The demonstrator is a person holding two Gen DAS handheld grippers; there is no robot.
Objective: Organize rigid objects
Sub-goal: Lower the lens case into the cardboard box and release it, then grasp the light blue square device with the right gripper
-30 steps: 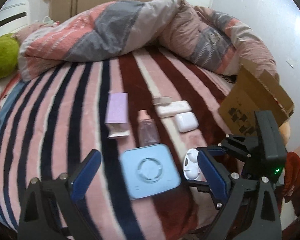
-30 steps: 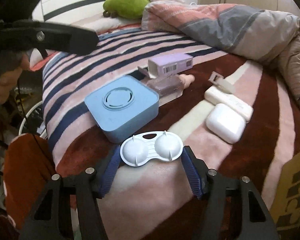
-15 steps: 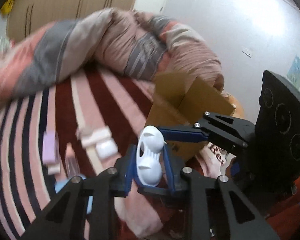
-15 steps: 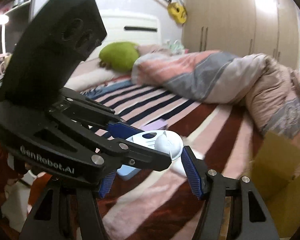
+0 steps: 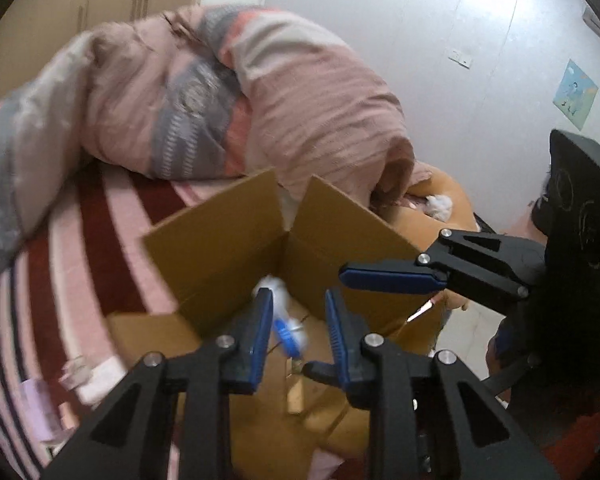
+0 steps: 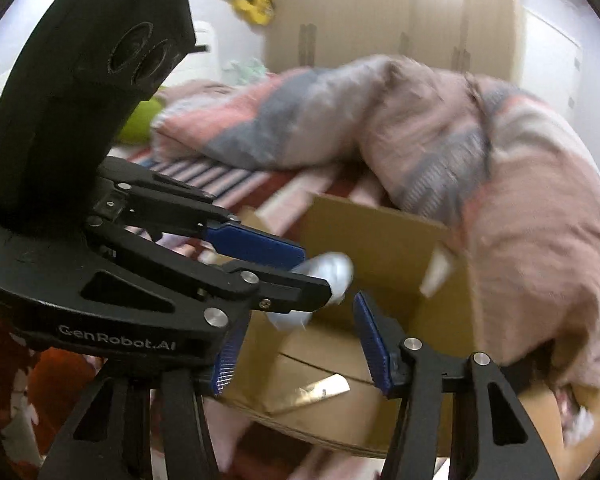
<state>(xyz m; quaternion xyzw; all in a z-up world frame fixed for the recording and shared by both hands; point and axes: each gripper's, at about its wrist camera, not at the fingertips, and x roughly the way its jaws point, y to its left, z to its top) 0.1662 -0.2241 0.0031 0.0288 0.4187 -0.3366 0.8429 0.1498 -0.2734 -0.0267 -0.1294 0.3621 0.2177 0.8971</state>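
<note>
Left claw clenched on white case above open cardboard box on bed; right claw closing, gripping nothing.

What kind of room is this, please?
Most likely a bedroom: a bed with a striped sheet, a crumpled duvet on it, and wardrobe doors behind. A cardboard box sits on the bed.
</note>
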